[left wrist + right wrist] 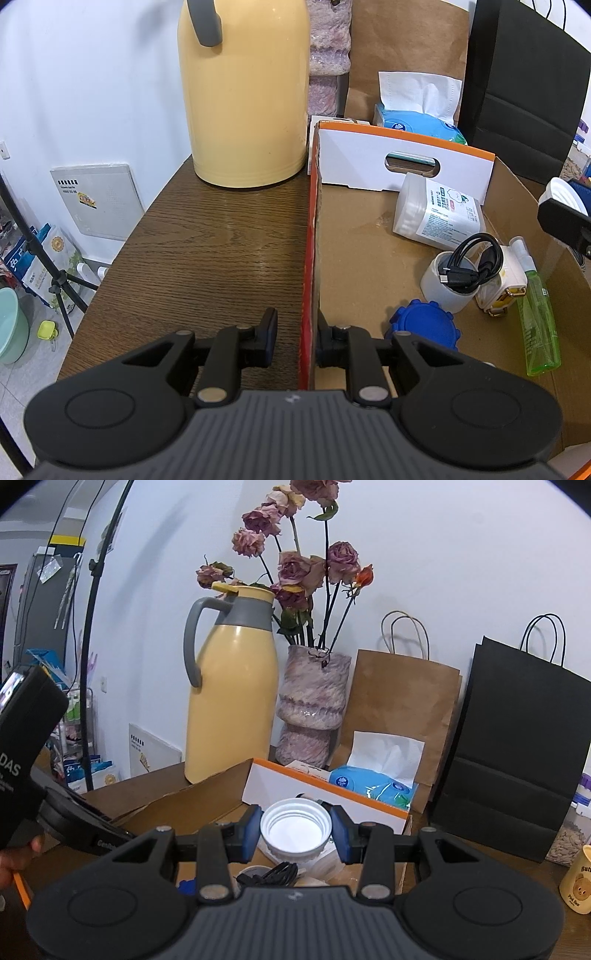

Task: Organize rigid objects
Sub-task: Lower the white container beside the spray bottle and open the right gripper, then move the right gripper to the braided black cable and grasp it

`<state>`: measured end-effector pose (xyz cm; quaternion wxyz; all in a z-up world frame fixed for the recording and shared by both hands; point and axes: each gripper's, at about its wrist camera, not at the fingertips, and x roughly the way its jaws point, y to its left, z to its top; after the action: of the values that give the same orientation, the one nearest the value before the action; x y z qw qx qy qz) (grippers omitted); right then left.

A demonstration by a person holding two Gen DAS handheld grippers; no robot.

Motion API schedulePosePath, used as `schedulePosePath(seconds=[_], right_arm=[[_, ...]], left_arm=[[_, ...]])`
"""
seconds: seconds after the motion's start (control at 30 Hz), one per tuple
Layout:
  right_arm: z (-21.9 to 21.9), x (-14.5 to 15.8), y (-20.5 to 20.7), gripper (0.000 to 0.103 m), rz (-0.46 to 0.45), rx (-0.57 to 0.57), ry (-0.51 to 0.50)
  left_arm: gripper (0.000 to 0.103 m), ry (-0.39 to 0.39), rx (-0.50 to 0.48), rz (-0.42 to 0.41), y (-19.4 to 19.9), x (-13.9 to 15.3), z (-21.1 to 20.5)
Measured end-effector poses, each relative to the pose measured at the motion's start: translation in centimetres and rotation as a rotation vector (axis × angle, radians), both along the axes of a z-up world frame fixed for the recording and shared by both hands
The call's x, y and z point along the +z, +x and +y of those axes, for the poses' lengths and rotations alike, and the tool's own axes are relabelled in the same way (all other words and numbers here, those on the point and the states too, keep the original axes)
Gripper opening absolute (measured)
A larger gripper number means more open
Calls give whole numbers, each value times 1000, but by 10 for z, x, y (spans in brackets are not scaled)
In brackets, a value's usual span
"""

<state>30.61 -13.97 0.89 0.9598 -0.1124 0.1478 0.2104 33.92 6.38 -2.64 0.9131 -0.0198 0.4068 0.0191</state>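
An open cardboard box sits on the wooden table. My left gripper is shut on the box's orange left wall, one finger on each side. Inside lie a blue lid, a white roll with a black cable on it, a green spray bottle and a cotton swab box. My right gripper is shut on a white ribbed lid, held above the box; it shows at the right edge of the left wrist view.
A yellow thermos jug stands just behind the box's left corner. A vase of dried roses, a brown paper bag, a black paper bag and a blue tissue pack stand behind it. A yellow cup is at right.
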Motion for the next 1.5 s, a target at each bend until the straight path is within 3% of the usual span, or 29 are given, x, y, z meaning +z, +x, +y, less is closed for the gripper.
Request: schedulePosePath(seconds=[0.1,0.17,0.27,0.33,0.87,1.2,1.5], right_arm=[[0,0,0,46,-1,-11,0],[-1,0,0,71,-8,-21,1],[-1,0,-1,93,-24,-40,-6],[0,0,-1,102,-32,-45,-11],[-7,5,-5,103,-69,-59,-10],[-70,18,7,103,-87,-215,65],[-123,-7,34,103,-1,-332,61]], left_arm=[[20,1,0,0,0,0,0],[20,1,0,0,0,0,0],[20,1,0,0,0,0,0],[20,2,0,0,0,0,0],[20,2,0,0,0,0,0],[20,1,0,0,0,0,1],[20,1,0,-1,0,0,1]])
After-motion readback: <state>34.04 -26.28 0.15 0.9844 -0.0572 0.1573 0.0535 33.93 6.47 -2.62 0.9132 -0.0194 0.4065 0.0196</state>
